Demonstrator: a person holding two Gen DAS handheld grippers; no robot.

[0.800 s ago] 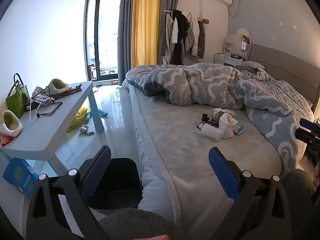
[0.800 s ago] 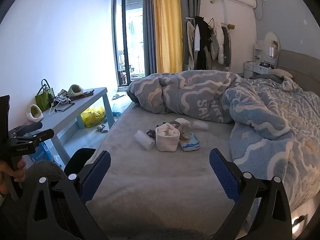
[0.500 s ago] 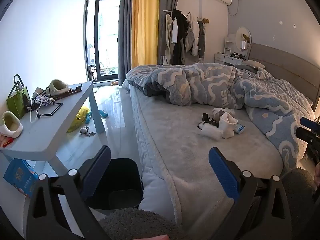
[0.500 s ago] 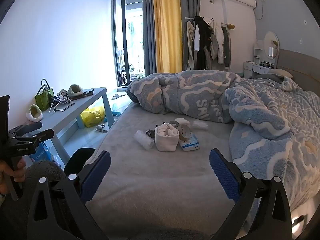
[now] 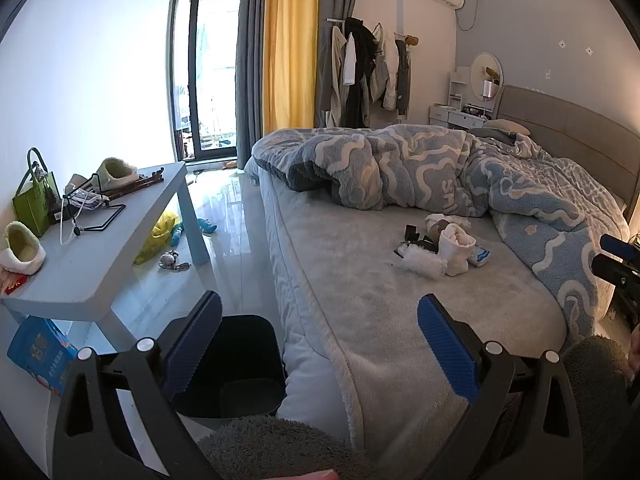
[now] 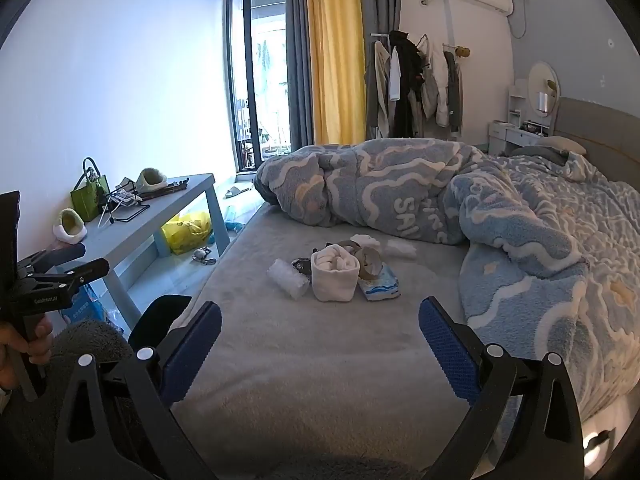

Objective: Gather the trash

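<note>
A small heap of trash [image 6: 336, 268] lies on the grey bed sheet [image 6: 320, 360]: a white rolled cloth [image 6: 334, 274], a clear crumpled wrapper [image 6: 288, 278], a blue tissue pack [image 6: 380, 286] and cardboard tubes. In the left wrist view the same heap [image 5: 440, 246] lies far ahead to the right. A black bin [image 5: 236, 364] stands on the floor by the bed's near corner. My left gripper [image 5: 320, 344] hangs open over bin and bed edge, holding nothing. My right gripper [image 6: 320, 348] is open above the sheet, well short of the heap.
A light-blue low table [image 5: 100, 256] at the left carries a green bag [image 5: 34, 196], slippers and small items. A yellow bag [image 5: 158, 236] and toys lie on the floor beneath. A rumpled blue quilt [image 6: 460, 192] covers the bed's far side. A blue box [image 5: 38, 348] sits under the table.
</note>
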